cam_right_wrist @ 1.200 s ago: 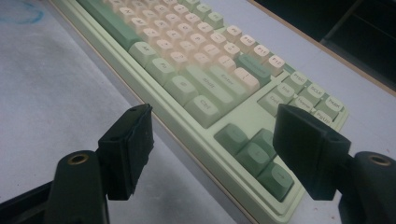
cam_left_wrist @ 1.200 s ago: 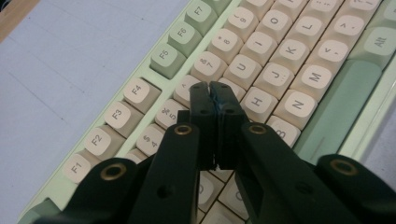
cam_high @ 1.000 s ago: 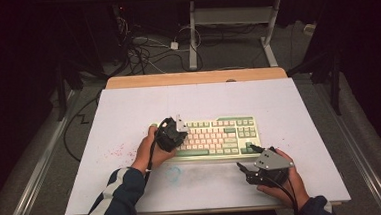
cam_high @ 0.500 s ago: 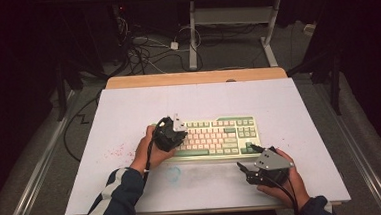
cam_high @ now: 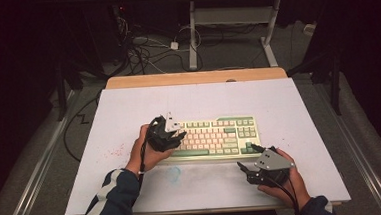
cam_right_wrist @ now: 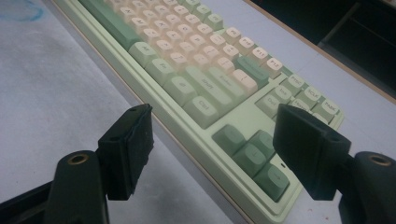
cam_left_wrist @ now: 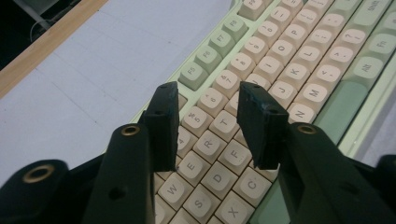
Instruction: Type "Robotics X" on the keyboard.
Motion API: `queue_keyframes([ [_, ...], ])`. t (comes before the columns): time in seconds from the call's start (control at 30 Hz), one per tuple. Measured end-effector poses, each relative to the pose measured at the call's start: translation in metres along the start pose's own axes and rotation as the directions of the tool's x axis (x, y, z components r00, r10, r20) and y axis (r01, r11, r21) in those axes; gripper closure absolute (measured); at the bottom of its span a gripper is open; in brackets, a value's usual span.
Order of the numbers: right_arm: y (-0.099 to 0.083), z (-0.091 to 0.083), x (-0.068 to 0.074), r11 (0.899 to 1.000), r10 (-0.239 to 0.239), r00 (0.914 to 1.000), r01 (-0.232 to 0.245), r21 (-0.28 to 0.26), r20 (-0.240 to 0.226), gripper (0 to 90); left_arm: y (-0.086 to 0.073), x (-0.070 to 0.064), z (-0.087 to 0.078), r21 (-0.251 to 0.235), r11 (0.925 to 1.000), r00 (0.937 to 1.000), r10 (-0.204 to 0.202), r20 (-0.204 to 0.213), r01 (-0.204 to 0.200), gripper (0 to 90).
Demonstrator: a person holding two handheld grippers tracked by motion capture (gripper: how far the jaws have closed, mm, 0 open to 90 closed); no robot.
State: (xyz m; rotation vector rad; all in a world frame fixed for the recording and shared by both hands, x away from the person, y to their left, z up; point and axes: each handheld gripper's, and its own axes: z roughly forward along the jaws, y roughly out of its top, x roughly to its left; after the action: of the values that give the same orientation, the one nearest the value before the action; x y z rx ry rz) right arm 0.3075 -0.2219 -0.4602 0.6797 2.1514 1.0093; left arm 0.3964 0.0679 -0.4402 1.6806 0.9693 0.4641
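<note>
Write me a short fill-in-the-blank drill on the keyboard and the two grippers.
1. The left gripper hovers over the keyboard's ____ end.
2. The right gripper has its jaws ____, near the arrow keys.
3. The long spacebar is coloured ____.
4. On the white table cover, in front of the keyboard, lies a faint ____ smudge.

Missing words: left; open; green; blue

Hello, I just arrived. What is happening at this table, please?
A person works on a green and cream keyboard lying on the white table, a two-jaw gripper in each hand. The left gripper hovers with open jaws above the letter keys at the keyboard's left part. The right gripper, open wider, sits off the keyboard's near right corner by the arrow keys. Neither grips anything.
</note>
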Motion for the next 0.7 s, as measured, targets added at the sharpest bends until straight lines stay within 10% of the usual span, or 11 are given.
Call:
queue_keyframes([
  [0.37, 0.0, -0.001, -0.001, 1.0, 0.001, 1.0, -0.001, 0.003, 0.006, 29.7, 0.001, -0.009, -0.011, -0.06, 0.9979, 0.9997, 0.024, -0.008, -0.024, 28.4],
  [0.7, 0.0, -0.001, -0.002, 1.0, 0.005, 0.9999, -0.005, 0.0, 0.009, 29.8, 0.0, -0.01, -0.023, -0.093, 0.9938, 0.9981, 0.062, -0.005, -0.062, 21.4],
])
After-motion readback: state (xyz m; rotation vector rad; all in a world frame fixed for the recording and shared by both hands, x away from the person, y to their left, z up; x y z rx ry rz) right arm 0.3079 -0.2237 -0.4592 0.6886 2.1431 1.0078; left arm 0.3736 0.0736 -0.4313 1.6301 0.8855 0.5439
